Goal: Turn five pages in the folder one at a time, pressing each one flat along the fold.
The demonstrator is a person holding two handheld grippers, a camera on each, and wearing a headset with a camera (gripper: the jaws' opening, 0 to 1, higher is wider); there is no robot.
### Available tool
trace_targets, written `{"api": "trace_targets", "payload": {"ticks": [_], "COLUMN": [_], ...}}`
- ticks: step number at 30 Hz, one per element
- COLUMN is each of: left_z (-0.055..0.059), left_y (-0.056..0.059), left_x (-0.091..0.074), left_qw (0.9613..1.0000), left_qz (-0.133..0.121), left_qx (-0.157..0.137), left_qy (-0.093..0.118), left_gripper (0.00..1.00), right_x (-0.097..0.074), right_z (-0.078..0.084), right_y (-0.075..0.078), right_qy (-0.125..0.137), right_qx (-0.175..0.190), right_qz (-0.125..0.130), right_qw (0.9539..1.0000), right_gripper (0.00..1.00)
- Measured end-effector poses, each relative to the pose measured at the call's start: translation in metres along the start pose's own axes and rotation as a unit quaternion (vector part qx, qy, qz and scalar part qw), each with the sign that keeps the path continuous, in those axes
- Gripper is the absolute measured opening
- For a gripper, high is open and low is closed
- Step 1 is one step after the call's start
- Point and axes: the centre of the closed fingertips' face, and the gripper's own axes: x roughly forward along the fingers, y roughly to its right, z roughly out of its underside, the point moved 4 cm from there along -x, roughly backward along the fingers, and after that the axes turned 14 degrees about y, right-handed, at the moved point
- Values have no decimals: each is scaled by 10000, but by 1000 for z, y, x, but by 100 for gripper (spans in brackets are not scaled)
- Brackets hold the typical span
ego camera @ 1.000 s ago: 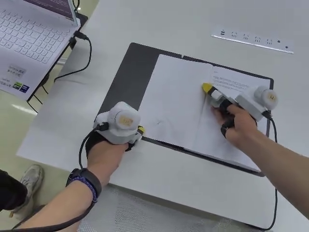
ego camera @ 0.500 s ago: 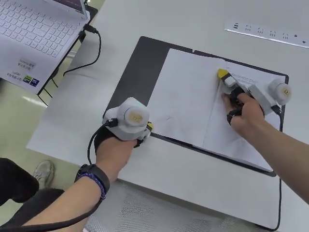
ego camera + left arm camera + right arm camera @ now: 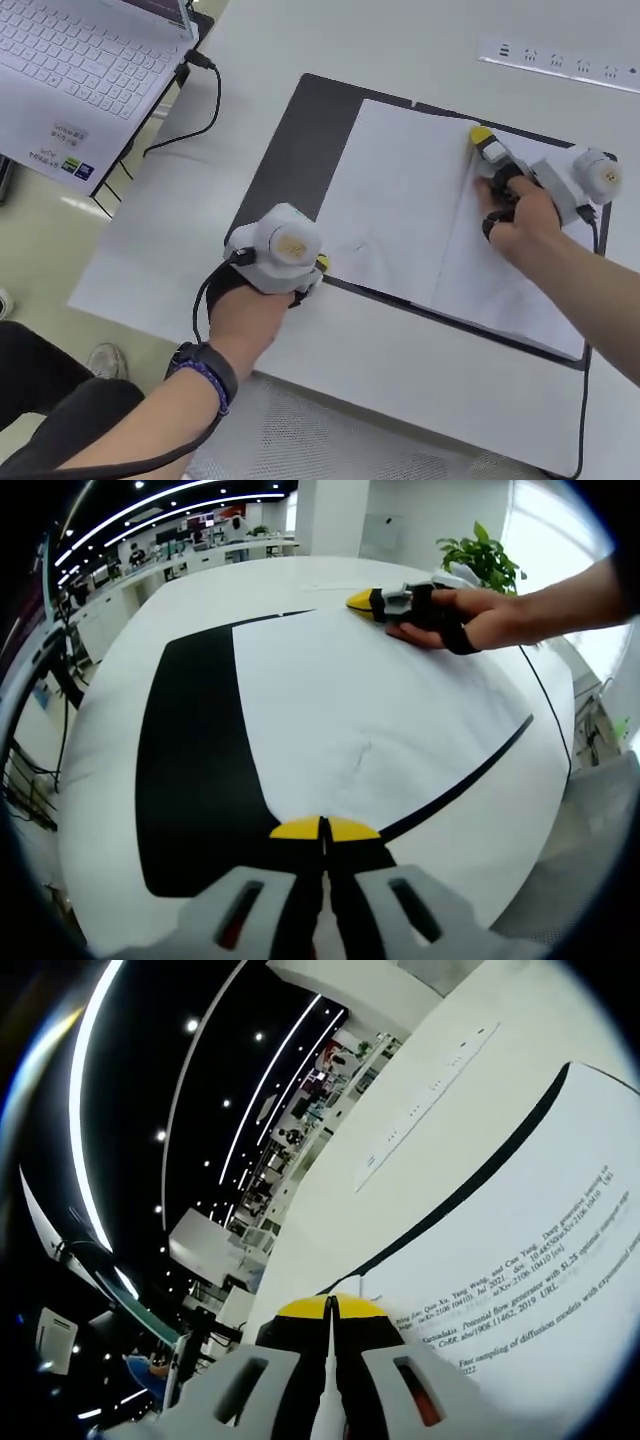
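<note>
Folder [image 3: 290,150] sheets [image 3: 400,200] could have been creased askew if the clenched right gripper [image 3: 482,134] were dragged off the fold [image 3: 452,235] while the clenched left gripper [image 3: 320,263] was lifted.

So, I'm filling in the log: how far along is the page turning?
Done: a white page lies turned on the black folder's left half. In hand: the shut right gripper presses at the fold's top end; the shut left gripper rests at the folder's near edge. Left: the count cannot be told.
</note>
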Motion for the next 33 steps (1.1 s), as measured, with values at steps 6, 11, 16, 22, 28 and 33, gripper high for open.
{"api": "trace_targets", "payload": {"ticks": [6,11,16,22,28,33], "left_z": [0,-1,-1,-1,-1,0], "left_y": [1,0,0,-1,-2,-2], "left_x": [0,0,0,-1,-1,-2], "left_qw": [10000,9998,9998,9998,9994,9995], "left_qz": [-26,-27,-26,-46,-79,-81], "left_qx": [-8,-185,-170,-190,-309,-267], "left_qy": [32,41,70,97,128,142], "left_gripper": [0,0,0,0,0,0], "right_x": [3,-9,-27,-46,-69,-85], "right_z": [1,7,14,23,33,39], "right_y": [6,0,-7,-16,-27,-32], "right_qy": [-71,-157,-261,-284,-375,-315], "right_qx": [-103,-188,-271,-364,-449,-382], "right_qz": [-126,-234,-342,-401,-480,-471], "right_qw": [9998,9994,9987,9981,9971,9977], "right_gripper": [0,0,0,0,0,0]}}
